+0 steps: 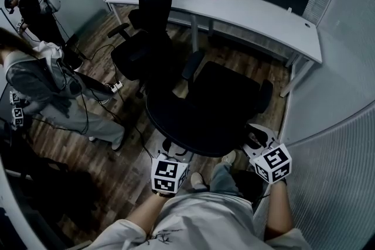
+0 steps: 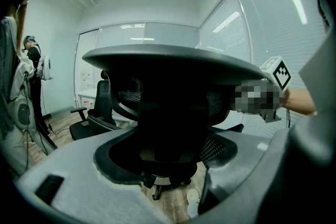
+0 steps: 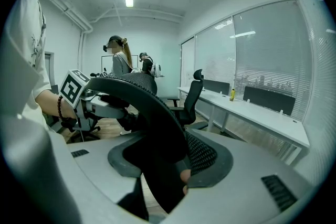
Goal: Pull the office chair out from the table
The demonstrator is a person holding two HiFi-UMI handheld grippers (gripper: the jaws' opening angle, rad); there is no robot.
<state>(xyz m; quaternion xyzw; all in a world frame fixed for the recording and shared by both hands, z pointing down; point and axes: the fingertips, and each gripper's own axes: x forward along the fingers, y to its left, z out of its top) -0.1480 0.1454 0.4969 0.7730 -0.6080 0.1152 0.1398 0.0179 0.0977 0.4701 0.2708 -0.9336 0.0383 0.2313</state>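
The chair (image 1: 217, 108) sits well clear of the tabletop (image 1: 258, 14), so the pull looks basically done. The left tongs (image 2: 168, 157) look clamped on the chair's top rim. The right tongs (image 3: 170, 160) are spread wide around that rim, apparently not squeezing. Next is probably just letting go, 1 side at a time.

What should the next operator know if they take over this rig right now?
Office chair: stands apart from the white table, backrest toward the person.
Left gripper: backrest between its jaws; can't tell whether it is clamped.
Right gripper: jaws apart around the backrest's rim, pads not visibly pressing.
Done: chair looks pulled out.
Left: probably just release and draw both grippers back.
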